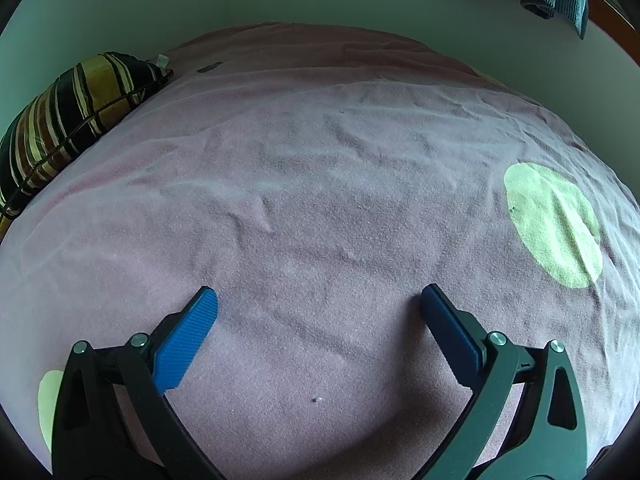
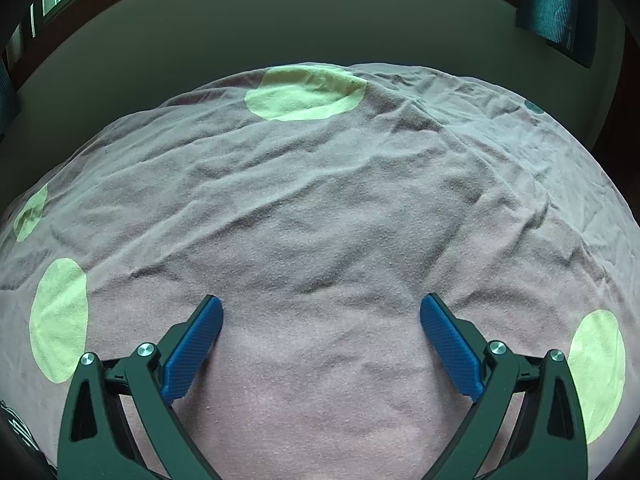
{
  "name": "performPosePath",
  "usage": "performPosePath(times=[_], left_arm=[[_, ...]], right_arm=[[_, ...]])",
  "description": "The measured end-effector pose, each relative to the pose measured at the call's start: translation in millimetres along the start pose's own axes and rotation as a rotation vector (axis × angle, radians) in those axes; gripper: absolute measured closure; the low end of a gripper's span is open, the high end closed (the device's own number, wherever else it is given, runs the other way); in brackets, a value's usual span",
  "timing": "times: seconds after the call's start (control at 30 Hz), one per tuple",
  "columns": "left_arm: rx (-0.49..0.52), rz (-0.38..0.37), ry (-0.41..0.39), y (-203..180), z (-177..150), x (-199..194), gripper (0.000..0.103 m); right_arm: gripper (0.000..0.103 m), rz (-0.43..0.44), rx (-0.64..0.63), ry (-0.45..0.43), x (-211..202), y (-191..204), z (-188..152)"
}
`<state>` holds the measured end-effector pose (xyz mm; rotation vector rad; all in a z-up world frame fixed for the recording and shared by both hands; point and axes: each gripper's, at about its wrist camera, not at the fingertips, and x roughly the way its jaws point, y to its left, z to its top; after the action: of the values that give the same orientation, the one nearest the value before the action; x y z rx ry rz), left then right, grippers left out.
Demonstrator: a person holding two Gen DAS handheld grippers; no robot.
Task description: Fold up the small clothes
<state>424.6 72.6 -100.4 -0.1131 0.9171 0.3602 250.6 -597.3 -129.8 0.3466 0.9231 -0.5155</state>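
Striped pillow point(image 1: 68, 120) shows only left; possibly curtain point(image 2: 560, 4) right.

Bed cover point(image 1: 320, 208): pink cloth, matt, nubbly pile, creased; pale green dots of the same cloth.
Cushion point(image 1: 68, 120), at 10 o'clock in the left view: striped cloth with a slight sheen.
Left gripper point(image 1: 318, 300): black matt plastic arms, shiny metal screws.
Pads point(image 1: 186, 340): blue, finely ribbed.
Right gripper point(image 2: 320, 308): same black plastic, blue textured pads point(image 2: 452, 344).
Curtain point(image 2: 556, 0), at 1 o'clock: teal ribbed cloth.
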Motion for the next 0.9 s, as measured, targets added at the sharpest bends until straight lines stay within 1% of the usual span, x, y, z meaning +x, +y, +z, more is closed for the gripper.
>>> performPosePath(times=[0.2,0.37,0.43,0.5,0.57,0.6,0.63,0.73,0.83,0.9], left_arm=[[-0.001,-0.001,-0.002,-0.3,0.9,-0.2,0.002],[0.003,0.004,-0.001,-1.5,-0.2,-1.6,0.002],[0.006,0.006,-0.029,-0.4,-4.2,-1.4,0.002],[-0.001,-0.005,0.007,0.5,-0.2,0.3,0.002],[0.001,-0.001,-0.012,0.6,-2.2,-3.2,0.002],[0.007,0.004,-0.006,-0.4,-4.7,1.5,0.002],[0.006,0.002,-0.007,-0.3,-5.1,2.1,0.002],[0.002,-0.002,-0.002,0.6,-2.6,-0.6,0.002],[0.002,-0.003,-0.004,-0.1,-4.7,0.9,0.002],[0.004,-0.001,0.001,-2.1,-5.5,1.4,0.002]], right_arm=[[0.004,0.003,-0.005,0.002,8.3,-4.9,7.8],[0.004,0.0,-0.004,-0.012,3.6,-3.1,6.1],[0.004,-0.002,-0.002,-0.003,0.9,-1.4,3.8],[0.004,-0.004,-0.002,-0.004,-2.8,-2.3,3.8],[0.004,-0.006,0.001,-0.003,-7.6,1.2,-2.2],[0.004,-0.007,0.001,-0.009,-10.4,0.6,-3.1],[0.004,-0.006,-0.005,-0.005,-3.3,0.5,1.2],[0.004,-0.004,0.002,-0.006,-4.6,-1.8,-1.8],[0.004,-0.007,-0.005,-0.006,-1.4,-1.6,3.0],[0.004,-0.006,0.002,0.001,-2.0,-2.4,-2.0]])
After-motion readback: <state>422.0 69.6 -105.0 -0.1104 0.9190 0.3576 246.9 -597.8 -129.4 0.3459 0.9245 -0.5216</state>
